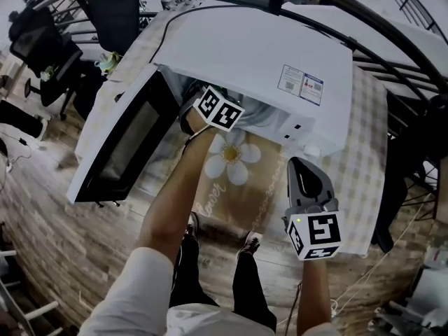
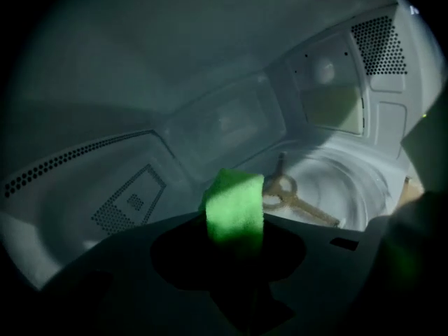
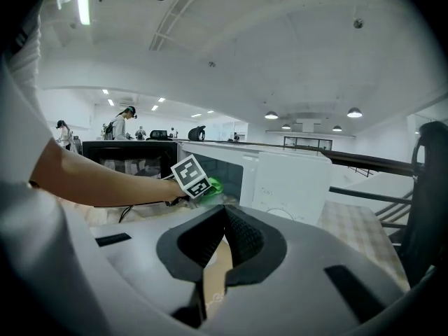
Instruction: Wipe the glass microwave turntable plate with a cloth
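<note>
With left gripper (image 2: 234,242) pinching green cloth (image 2: 234,201) inside the microwave (image 1: 266,54) and right gripper (image 3: 224,219) pressed together on nothing, could skid the unsteadied glass plate (image 2: 343,187) off its roller ring (image 2: 283,189).

i wear a white short-sleeved top (image 1: 133,296), dark trousers (image 1: 190,275) and shoes (image 1: 250,242). my right gripper (image 3: 224,215) is pale grey with black ribbed jaws; its marker cube (image 1: 316,234), white with black squares, shows a small green light. my left gripper (image 2: 234,219) looks dark and carries a matching cube (image 1: 220,108).
</note>
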`<state>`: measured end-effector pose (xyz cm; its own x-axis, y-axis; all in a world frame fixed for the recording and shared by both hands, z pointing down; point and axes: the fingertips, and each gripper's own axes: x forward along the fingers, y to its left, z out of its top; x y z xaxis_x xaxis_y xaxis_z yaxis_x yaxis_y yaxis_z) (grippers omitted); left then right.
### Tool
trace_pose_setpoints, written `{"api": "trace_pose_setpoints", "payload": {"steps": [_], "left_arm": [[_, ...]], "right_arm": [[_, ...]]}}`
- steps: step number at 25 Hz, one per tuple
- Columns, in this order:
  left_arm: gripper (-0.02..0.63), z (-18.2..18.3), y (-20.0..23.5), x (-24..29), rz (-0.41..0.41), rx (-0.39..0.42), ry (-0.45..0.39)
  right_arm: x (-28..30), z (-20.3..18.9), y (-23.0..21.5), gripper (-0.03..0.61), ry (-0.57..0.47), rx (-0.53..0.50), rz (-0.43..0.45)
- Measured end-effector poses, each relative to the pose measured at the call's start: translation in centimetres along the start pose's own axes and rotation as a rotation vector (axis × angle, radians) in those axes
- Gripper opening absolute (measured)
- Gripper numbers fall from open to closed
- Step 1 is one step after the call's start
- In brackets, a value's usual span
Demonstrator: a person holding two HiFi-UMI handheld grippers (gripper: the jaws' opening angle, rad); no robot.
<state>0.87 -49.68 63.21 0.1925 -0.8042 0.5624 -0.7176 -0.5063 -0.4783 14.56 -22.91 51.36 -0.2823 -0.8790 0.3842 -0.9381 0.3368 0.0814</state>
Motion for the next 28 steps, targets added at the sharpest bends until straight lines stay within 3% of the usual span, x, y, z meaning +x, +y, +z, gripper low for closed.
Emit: {"api": "trace_pose_setpoints", "payload": {"steps": [7, 10, 13, 16, 23, 28], "left_arm": [[0.137, 2.7, -4.5, -0.6, -0.072, 0.158, -0.062], [0.137, 4.3, -7.4, -1.4, -0.132, 0.252, -0.089], [0.137, 6.3, -11.4, -2.9, -0.204, 0.383, -0.177], [0.135, 6.5, -13.3, -3.8, -0.212, 0.48, -0.207], [0.133, 3.6, -8.5, -3.2, -0.167, 0.412, -0.152], [0.133, -0.8, -3.0, -3.7, -0.04, 0.336, -0.063]], "right_arm": [[-0.5, -1.1, 0.5, 0.015, 0.03, 0.032, -0.026], [-0.8, -1.0, 0.6, 0.015, 0.025, 0.029, -0.034], [-1.3, -0.8, 0.5, 0.015, 0.025, 0.029, -0.049], [-1.4, -0.4, 0.6, 0.015, 0.027, 0.021, -0.05], [-0.3, 0.3, 1.2, 0.015, 0.023, 0.04, -0.043], [1.3, 0.3, 2.4, 0.015, 0.03, 0.048, -0.001]]}}
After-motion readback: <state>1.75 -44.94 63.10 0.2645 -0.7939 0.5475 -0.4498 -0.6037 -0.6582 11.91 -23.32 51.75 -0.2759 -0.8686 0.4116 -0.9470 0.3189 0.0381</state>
